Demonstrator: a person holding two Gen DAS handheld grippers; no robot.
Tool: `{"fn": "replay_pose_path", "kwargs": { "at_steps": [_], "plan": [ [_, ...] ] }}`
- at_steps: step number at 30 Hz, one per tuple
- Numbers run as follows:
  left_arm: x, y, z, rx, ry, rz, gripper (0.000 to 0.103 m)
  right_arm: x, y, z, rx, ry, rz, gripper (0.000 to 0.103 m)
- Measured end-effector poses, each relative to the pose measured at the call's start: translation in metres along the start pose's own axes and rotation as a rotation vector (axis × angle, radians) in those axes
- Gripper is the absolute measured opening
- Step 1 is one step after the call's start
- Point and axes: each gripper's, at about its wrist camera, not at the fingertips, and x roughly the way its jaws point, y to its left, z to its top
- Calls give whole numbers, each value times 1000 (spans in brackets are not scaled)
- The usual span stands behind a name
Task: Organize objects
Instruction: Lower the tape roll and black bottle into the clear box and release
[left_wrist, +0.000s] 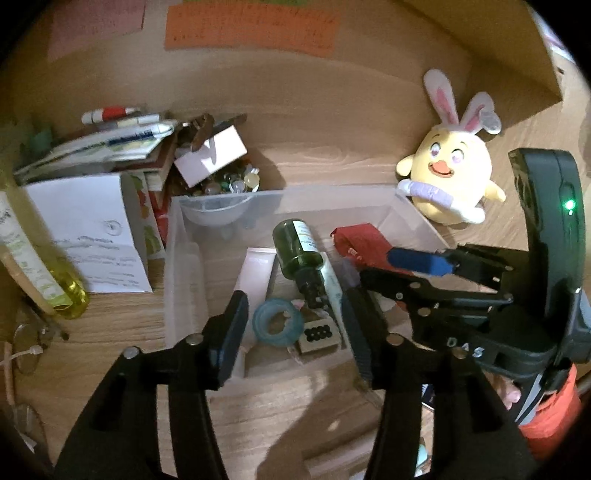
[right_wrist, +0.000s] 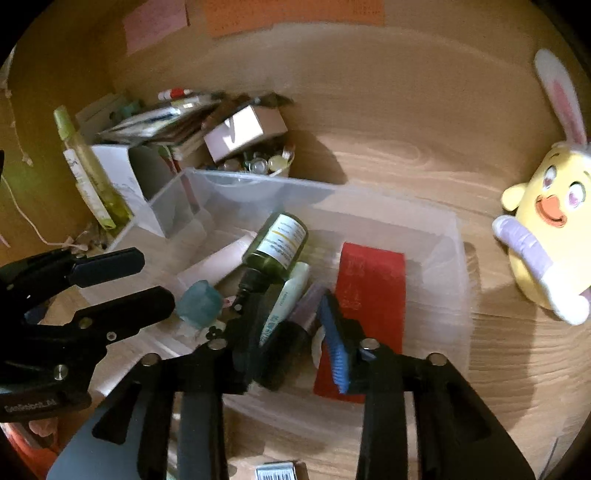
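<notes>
A clear plastic box sits on a wooden desk, and both grippers hang over it. The left gripper has its fingers apart, with nothing between them. Under it in the box lie a blue tape ring and a dark green bottle on its side. The right gripper has its fingers a little apart too. A dark tube lies between them in the box, next to a pale tube. I cannot tell if the pads touch it, but they do not look pressed on it.

The job looks like putting small things into the box, and many are already inside. To do this step well, the right gripper should let the tube rest flat, then lift straight up so it does not drag it out. A red packet lies on the right side of the box, just beside the blue finger pad, so that finger could catch it.

The two grippers are close together and could bump. The box is getting full, so new things need a free spot.

Far to the left is a messy pile of books, a white box and shiny beads. A yellow bottle leans at the left. A yellow bunny toy stands far on the right, outside the box.
</notes>
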Motion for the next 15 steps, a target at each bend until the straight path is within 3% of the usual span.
{"fn": "replay_pose_path", "kwargs": {
  "at_steps": [2,8,15],
  "plan": [
    [-9,-3,-4,10,-18,4,66,-13,0,-2,-1,-27,-1,43],
    [-26,-12,-22,66,-20,9,73,-52,-1,-15,-18,-86,5,55],
    [-22,-20,-50,94,89,-59,75,-74,-1,-43,-32,-89,3,64]
  ]
}}
